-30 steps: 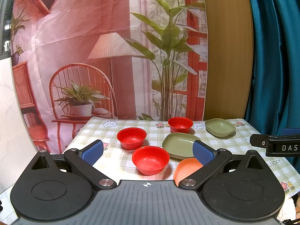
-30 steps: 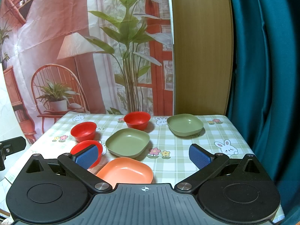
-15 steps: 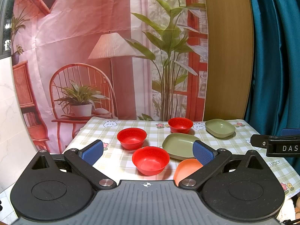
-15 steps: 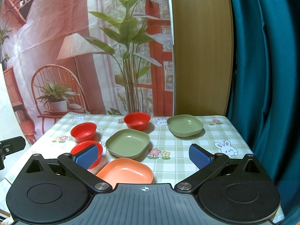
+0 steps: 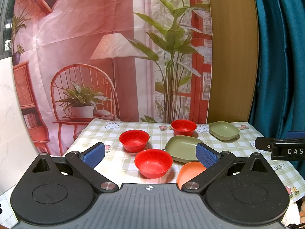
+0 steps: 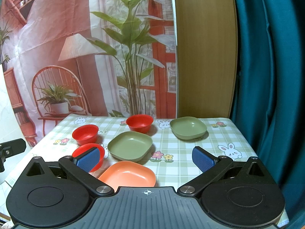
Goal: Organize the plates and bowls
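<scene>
A: Gripper state?

B: Left gripper point(image 5: 150, 153) is spread wide, nothing between the blue pads point(image 5: 94, 153). Right gripper point(image 6: 146, 158) is the same: fingers apart, holding nothing. Both hang above the near edge of the table point(image 6: 209, 143), not touching any dish.

A: Where are the dishes?

B: All on the checked cloth point(image 5: 114, 131). Three red bowls, two green plates, one orange plate. All upright, none stacked.

A: Layout from the right wrist?

B: Orange plate point(image 6: 127, 174) is nearest, just ahead of the gripper body. Mid green plate point(image 6: 130, 146) sits right behind it, very close; can't tell if the rims touch. Far green plate point(image 6: 188, 127) is at the back right, apart from the rest. Back bowl point(image 6: 140, 123) stands behind the mid green plate. Left bowl point(image 6: 85, 134) is at the left. Near bowl point(image 6: 86, 149) is in front of it, partly hidden by the left finger pad.

A: Left wrist view?

B: Same set. Near bowl point(image 5: 153, 163) sits between the fingers in view, lower than them. Left bowl point(image 5: 134, 140) is behind it. Orange plate point(image 5: 189, 171) is half hidden by the right finger. The right gripper's tip point(image 5: 280, 148) shows at the right edge.
</scene>
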### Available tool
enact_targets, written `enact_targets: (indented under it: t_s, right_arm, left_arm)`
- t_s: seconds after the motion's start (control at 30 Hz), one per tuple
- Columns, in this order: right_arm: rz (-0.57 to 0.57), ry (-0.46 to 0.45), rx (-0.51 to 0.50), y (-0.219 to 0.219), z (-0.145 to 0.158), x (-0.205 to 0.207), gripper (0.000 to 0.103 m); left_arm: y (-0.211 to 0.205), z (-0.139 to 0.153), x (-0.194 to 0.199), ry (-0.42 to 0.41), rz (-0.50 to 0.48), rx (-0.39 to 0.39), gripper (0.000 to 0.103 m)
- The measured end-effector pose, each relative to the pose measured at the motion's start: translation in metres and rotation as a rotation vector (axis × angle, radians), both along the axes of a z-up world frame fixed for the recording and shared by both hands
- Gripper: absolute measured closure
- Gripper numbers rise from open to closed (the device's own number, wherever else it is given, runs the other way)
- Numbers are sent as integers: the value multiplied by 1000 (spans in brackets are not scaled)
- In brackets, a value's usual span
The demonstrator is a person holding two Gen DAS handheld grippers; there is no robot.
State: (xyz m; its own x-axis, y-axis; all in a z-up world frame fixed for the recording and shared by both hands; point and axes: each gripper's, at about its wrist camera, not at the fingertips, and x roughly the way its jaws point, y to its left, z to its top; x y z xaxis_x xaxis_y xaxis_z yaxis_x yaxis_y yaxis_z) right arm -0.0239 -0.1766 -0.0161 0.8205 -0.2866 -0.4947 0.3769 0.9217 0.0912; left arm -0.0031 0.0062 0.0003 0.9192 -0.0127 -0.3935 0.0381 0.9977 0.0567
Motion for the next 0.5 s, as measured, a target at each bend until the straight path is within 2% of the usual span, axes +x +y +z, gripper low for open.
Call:
enact_targets:
  t_s: [0.5]
  right_arm:
    - [0, 0, 0, 1, -1, 0, 0]
  left_arm:
    - [0, 0, 0, 1, 0, -2, 1]
